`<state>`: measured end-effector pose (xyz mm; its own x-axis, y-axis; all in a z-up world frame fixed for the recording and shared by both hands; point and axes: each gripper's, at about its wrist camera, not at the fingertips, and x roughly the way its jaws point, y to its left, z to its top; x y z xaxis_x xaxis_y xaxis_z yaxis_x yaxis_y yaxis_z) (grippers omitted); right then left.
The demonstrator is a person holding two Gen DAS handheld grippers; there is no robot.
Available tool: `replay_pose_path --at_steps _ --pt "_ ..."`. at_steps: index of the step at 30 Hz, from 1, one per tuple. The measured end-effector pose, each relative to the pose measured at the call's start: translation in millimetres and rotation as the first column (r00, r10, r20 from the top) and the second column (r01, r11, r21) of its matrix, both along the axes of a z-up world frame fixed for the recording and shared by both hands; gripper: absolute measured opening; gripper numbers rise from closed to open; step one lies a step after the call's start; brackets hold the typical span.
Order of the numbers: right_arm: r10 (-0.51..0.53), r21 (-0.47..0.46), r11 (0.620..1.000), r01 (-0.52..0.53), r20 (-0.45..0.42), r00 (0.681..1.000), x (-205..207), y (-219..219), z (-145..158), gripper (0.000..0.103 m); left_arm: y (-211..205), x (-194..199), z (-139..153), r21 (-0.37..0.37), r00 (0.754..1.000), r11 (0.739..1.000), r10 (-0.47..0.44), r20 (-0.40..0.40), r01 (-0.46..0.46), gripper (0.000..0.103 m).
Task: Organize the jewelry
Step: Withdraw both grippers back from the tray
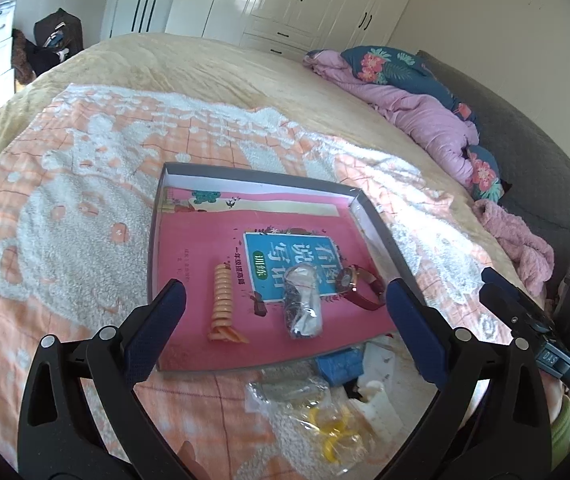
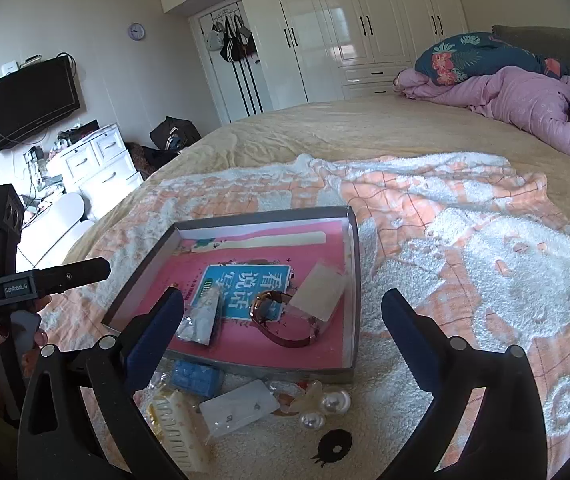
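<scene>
A shallow grey cardboard tray (image 1: 381,224) lined with a pink book lies on the bed, just ahead of both tools; already inside it are an orange spiral hair tie (image 1: 224,304), a clear bagged dark item (image 1: 303,304) and a red-strapped wristwatch (image 1: 359,286). The task looks partly done — a blue block (image 2: 197,376), a white comb (image 2: 181,428), a clear packet of earrings (image 2: 241,408) and pearl baubles (image 2: 325,410) lie outside, between tray and tools; the left tool (image 1: 285,324) and right tool (image 2: 285,328) both gape wide, holding nothing.
</scene>
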<state>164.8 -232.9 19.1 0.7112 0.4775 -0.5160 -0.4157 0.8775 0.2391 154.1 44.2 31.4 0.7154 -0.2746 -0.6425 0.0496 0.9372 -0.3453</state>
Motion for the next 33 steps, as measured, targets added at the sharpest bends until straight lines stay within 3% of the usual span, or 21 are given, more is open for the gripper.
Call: replay_pose_path --at_steps 18,33 --pt "0.023 0.018 1.000 -0.024 0.061 0.998 -32 -4 30 0.099 -9 -40 32 0.015 0.997 1.000 0.002 0.079 -0.003 0.094" --pt "0.070 0.001 0.998 -0.070 0.055 0.996 -58 -4 31 0.099 -16 -69 15 0.053 1.000 0.999 0.000 0.024 -0.001 0.094"
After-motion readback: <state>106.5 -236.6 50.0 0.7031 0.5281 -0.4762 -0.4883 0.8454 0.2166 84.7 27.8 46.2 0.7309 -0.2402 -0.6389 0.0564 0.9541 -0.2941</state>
